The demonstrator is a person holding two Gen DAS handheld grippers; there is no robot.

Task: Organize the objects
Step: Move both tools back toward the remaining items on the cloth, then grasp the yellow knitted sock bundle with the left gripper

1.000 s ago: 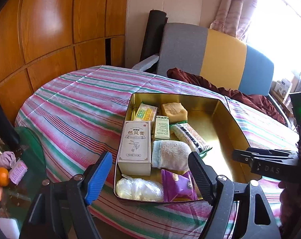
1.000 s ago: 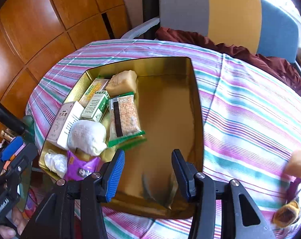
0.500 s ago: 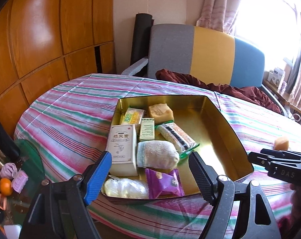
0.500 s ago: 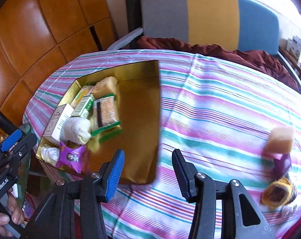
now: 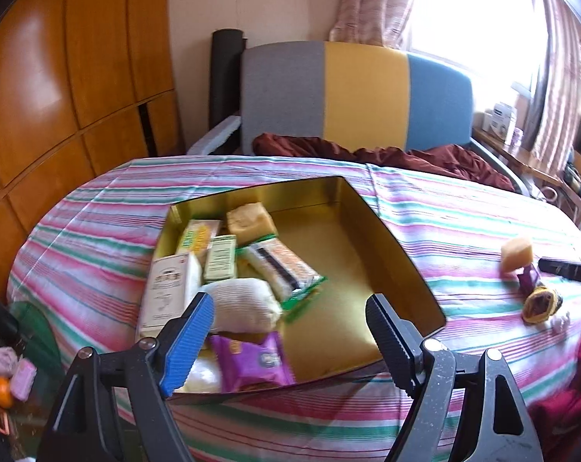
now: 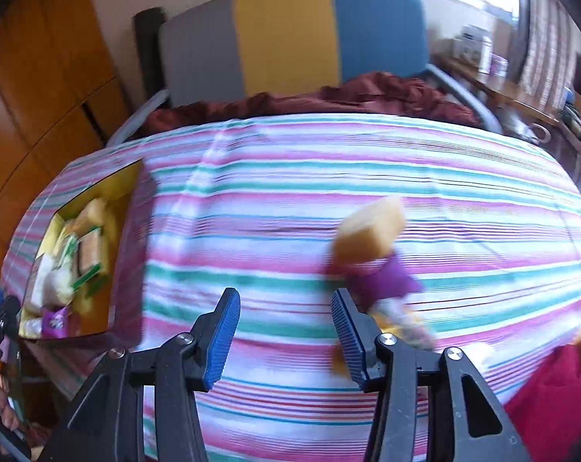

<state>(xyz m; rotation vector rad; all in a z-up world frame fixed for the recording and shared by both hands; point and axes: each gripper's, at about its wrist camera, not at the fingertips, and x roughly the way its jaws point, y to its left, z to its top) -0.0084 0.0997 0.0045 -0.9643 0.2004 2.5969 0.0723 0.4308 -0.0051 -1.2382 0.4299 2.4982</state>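
Observation:
A gold tin tray (image 5: 402, 265) sits on the striped table and holds boxes, a white rolled towel (image 5: 244, 304), a purple packet (image 5: 252, 358) and a tan sponge block (image 5: 250, 223). The tray also shows at the left of the right wrist view (image 6: 131, 181). My left gripper (image 5: 290, 335) is open and empty above the tray's near edge. My right gripper (image 6: 286, 331) is open and empty over bare cloth. Just to its right lie a loose tan block (image 6: 371, 231), a purple packet (image 6: 383, 281) and a yellow item (image 6: 402, 323), blurred. They also show in the left wrist view (image 5: 515, 254).
A grey, yellow and blue chair (image 5: 352, 96) with a maroon cloth (image 5: 367, 152) stands behind the table. Wooden panels (image 5: 59, 77) line the left wall. A glass side table (image 5: 9, 365) with small items is at the lower left. The striped tablecloth (image 6: 329, 161) covers the round table.
My right gripper has swung right, away from the tray, toward the loose tan block and purple packet. My left gripper has turned right and pulled back a little. Both stayed open.

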